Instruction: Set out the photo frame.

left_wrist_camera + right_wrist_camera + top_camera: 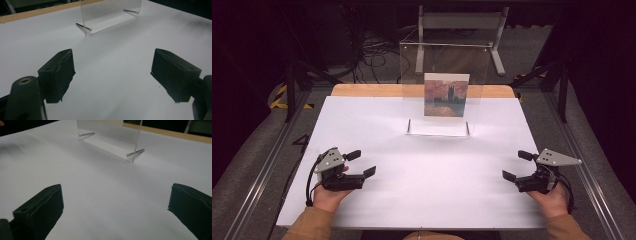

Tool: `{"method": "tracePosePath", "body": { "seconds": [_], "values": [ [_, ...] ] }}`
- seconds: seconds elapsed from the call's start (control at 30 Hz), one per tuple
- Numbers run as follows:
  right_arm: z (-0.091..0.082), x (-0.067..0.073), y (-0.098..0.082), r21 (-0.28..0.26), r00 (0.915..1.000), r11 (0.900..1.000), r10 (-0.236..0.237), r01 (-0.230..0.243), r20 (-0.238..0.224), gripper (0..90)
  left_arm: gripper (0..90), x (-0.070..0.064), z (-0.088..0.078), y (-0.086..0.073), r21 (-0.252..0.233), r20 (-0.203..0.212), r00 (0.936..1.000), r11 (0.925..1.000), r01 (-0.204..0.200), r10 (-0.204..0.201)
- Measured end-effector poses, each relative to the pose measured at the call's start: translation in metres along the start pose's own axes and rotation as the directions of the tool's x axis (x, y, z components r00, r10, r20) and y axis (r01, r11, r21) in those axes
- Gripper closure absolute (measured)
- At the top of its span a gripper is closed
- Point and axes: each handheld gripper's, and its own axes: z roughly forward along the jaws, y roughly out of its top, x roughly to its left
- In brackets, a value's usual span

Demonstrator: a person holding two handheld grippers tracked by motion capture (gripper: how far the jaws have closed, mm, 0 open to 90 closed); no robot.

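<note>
Sleeved forearms come in from the near edge of the bench [422, 200], each hand holding a claw low over the white surface. On the person's left, the left claw [361, 163] points toward the middle of the bench with its two black jaws spread wide and nothing between them; in the left gripper view [112, 72] the same gap frames only bare white surface. On the opposite side, the right claw [518, 165] mirrors it, aimed inward, jaws likewise wide apart and holding nothing, as the right gripper view [115, 205] confirms.

Well apart from both claws, toward the far middle of the bench, stands a clear acrylic picture frame [444, 65], upright, with a small painting print [446, 95] of a tower against an orange sky held in its lower half. Two thin metal pins [84, 26] pass through the frame's bottom corners and rest on the surface as feet; they show in the right gripper view too [135, 152]. Behind the white sheet, a strip of wooden edge [367, 90] runs along the far side of the bench.
</note>
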Motion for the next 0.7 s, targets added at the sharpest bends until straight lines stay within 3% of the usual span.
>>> {"method": "tracePosePath", "body": {
  "seconds": [0.27, 0.33, 0.7],
  "values": [
    [0.015, -0.006, -0.013, 0.056, 0.9979, 0.996, 0.065, -0.064, -0.002, 0.0, 18.5, 0.005, 0.005, -0.007, -0.01, -0.004, 0.9996, 0.9995, 0.029, -0.029],
    [0.016, -0.007, -0.014, 0.052, 0.9982, 0.997, 0.06, -0.06, 0.009, 0.0, 18.4, 0.005, 0.007, -0.009, -0.013, 0.003, 0.9991, 0.9991, 0.042, -0.042],
    [0.014, -0.007, -0.014, 0.011, 0.9982, 0.999, 0.045, -0.046, 0.038, 0.1, 17.5, 0.004, 0.014, -0.011, 0.001, 0.016, 0.9995, 0.9996, 0.028, -0.028]
  ]
}}
